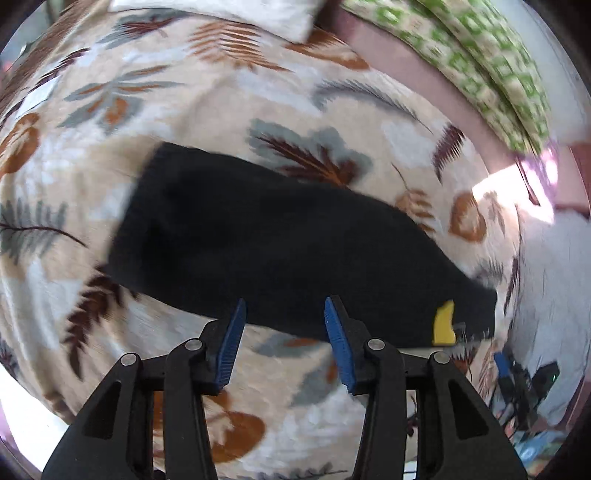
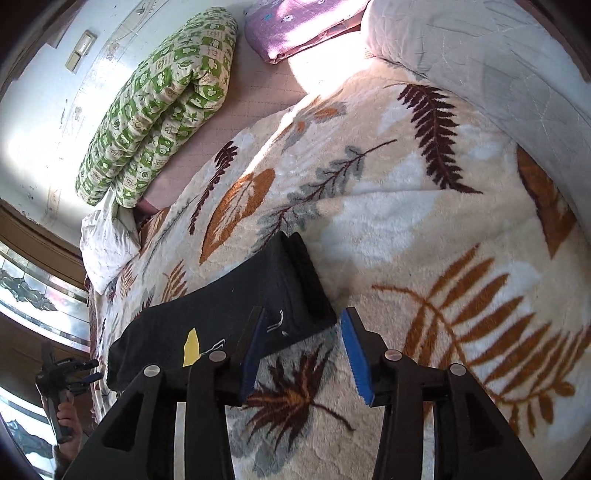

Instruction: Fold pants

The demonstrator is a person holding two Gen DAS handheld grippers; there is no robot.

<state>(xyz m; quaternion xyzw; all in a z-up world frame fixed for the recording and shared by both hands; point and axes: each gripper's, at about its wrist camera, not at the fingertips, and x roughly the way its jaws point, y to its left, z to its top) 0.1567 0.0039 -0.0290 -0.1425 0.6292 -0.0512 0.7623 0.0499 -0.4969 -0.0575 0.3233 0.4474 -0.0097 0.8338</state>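
Note:
Black pants [image 1: 266, 236] lie flat and folded lengthwise on a leaf-patterned fleece blanket [image 1: 155, 110]. A yellow label [image 1: 443, 325] shows near one end. My left gripper [image 1: 284, 310] hovers over the pants' near edge, its blue pads [image 1: 231, 347] apart with nothing pressed between them. In the right wrist view the pants [image 2: 221, 314] run off to the lower left, with white drawstrings [image 2: 277, 325] at the waistband end. My right gripper [image 2: 304, 317] stands open over that waistband corner, gripping nothing. A hand [image 2: 66, 413] holds the left gripper [image 2: 95, 370] at the far end.
A rolled green-patterned quilt [image 2: 159, 99] lies along the wall at the back. A purple pillow [image 2: 295, 26] and a white quilt [image 2: 480, 62] sit at the head of the bed. The blanket [image 2: 406, 221] spreads wide to the right of the pants.

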